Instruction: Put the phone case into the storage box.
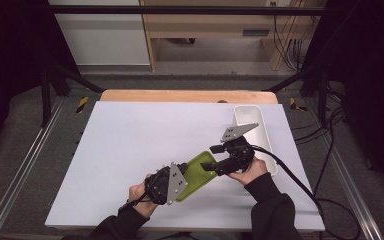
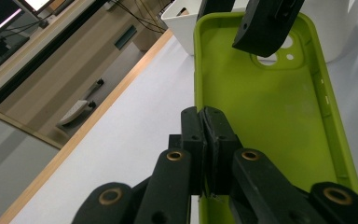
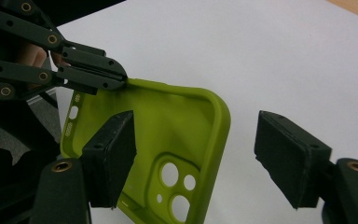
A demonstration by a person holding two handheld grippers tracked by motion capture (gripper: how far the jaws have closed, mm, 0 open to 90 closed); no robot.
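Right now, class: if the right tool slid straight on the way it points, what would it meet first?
The green phone case, probably. Its camera-hole end already sits between the right tool's open jaws, one jaw inside the shell, one outside its edge. Beyond lies the left tool, shut on the case's far rim. Depth is uncertain.

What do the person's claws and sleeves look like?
Both claws, the left claw and the right claw, are black, with brass-coloured rivets and flat black pads. Each carries a grey three-cornered plate dotted with small holes. A thick black cable trails from the right one. The sleeves are dark.
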